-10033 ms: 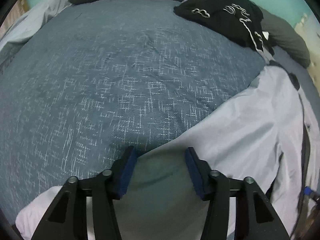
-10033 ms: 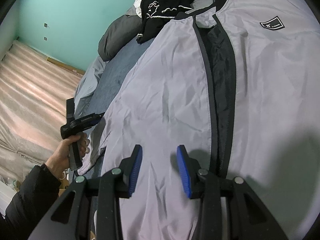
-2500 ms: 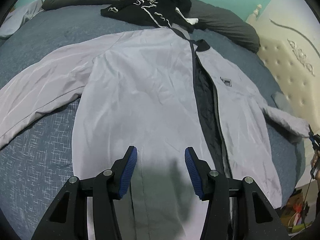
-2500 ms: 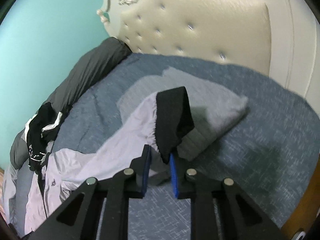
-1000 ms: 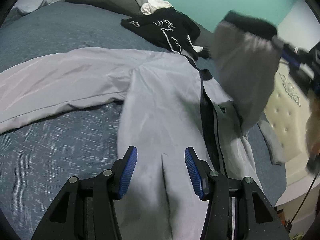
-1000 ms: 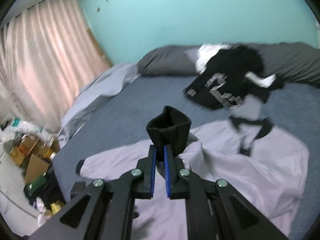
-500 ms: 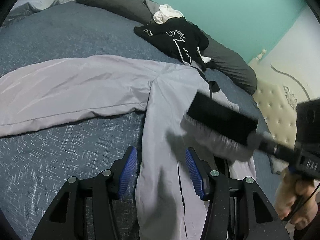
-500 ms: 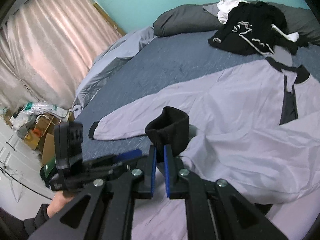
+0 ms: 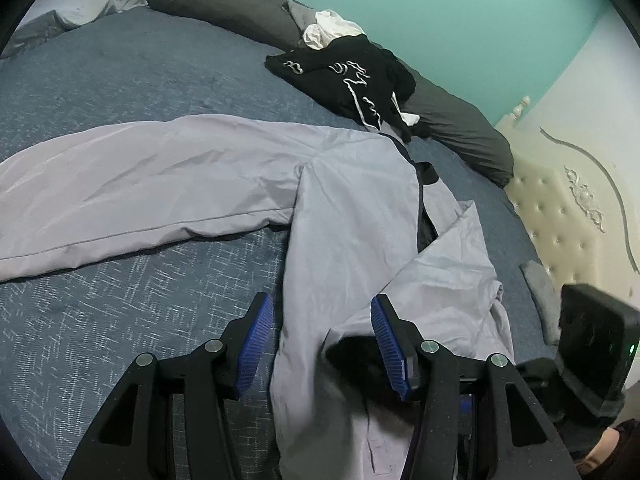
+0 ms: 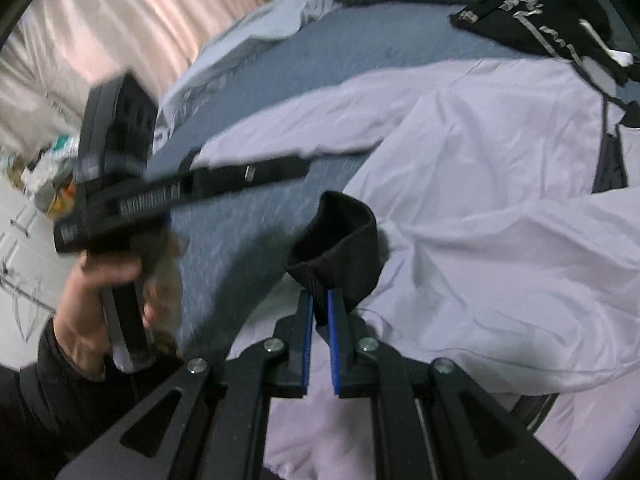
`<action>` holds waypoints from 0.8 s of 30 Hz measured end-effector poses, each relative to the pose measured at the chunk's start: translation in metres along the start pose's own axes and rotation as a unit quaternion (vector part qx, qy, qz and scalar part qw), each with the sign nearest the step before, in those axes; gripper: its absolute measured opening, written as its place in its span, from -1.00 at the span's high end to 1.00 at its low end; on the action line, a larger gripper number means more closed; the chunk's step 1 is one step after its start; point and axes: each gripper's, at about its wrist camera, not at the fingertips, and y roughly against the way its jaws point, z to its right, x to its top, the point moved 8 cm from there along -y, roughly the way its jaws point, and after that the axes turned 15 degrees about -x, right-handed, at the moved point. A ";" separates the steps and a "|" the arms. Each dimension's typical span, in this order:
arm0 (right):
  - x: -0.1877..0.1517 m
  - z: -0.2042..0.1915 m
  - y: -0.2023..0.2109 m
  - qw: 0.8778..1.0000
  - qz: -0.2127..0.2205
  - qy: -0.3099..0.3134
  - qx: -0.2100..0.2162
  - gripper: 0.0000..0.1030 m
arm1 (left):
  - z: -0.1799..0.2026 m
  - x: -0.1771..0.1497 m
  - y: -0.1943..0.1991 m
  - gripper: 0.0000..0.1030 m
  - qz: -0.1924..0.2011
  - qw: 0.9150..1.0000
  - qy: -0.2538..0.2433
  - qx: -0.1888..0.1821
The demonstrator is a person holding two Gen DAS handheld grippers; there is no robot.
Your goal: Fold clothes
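A light grey jacket (image 9: pixel 352 200) lies front up on the blue bed (image 9: pixel 120 300), its one sleeve (image 9: pixel 120 184) stretched out to the left. The other sleeve (image 9: pixel 452 280) is folded across the body. My right gripper (image 10: pixel 319 312) is shut on that sleeve's black cuff (image 10: pixel 340 240), low over the jacket (image 10: pixel 500 208). In the left wrist view the cuff (image 9: pixel 356 354) shows dark beside the right finger. My left gripper (image 9: pixel 320 340) is open above the jacket's hem, holding nothing. The left tool (image 10: pixel 120 184) and a hand (image 10: pixel 100 292) appear blurred at the left.
A black garment with white print (image 9: pixel 352 76) and a white one (image 9: pixel 332 32) are heaped by dark grey pillows (image 9: pixel 460 132) at the far side. A cream tufted headboard (image 9: pixel 568 232) stands on the right. A small grey folded cloth (image 9: pixel 540 288) lies near it. Curtains (image 10: pixel 120 20) hang at left.
My right gripper has carried the cuff across and down onto the jacket's body, so the sleeve now lies folded over it. The left gripper stays open near the hem.
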 end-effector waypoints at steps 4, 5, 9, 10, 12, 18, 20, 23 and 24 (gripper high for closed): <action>-0.011 -0.001 0.000 1.000 -0.013 0.011 -0.005 0.80 | 0.002 -0.003 -0.004 -0.07 -0.007 1.000 -0.005 0.002; -0.014 0.000 0.001 1.000 -0.016 0.010 -0.004 0.79 | 0.003 -0.004 -0.006 -0.07 -0.010 1.000 -0.008 0.003; -0.019 0.017 0.020 1.000 -0.009 -0.025 0.001 0.61 | 0.008 -0.009 -0.011 -0.07 -0.022 1.000 -0.020 0.007; -0.019 0.024 0.026 0.999 -0.004 -0.037 0.003 0.34 | 0.009 -0.010 -0.013 -0.07 -0.025 0.999 -0.023 0.008; -0.018 0.041 0.044 0.998 0.017 -0.065 0.004 0.06 | 0.012 -0.011 -0.015 -0.08 -0.031 0.999 -0.031 0.009; -0.015 0.095 0.088 0.992 0.058 -0.112 -0.027 0.06 | 0.020 -0.014 -0.017 -0.08 -0.041 0.998 -0.041 0.004; -0.020 0.120 0.097 0.988 0.058 -0.130 -0.060 0.06 | 0.026 -0.018 -0.019 -0.07 -0.048 0.998 -0.045 -0.004; -0.028 0.170 0.101 0.977 0.051 -0.165 -0.121 0.06 | 0.038 -0.023 -0.024 -0.08 -0.059 0.996 -0.063 -0.008; -0.034 0.190 0.104 0.972 0.049 -0.176 -0.147 0.06 | 0.042 -0.026 -0.027 -0.08 -0.065 0.995 -0.073 -0.008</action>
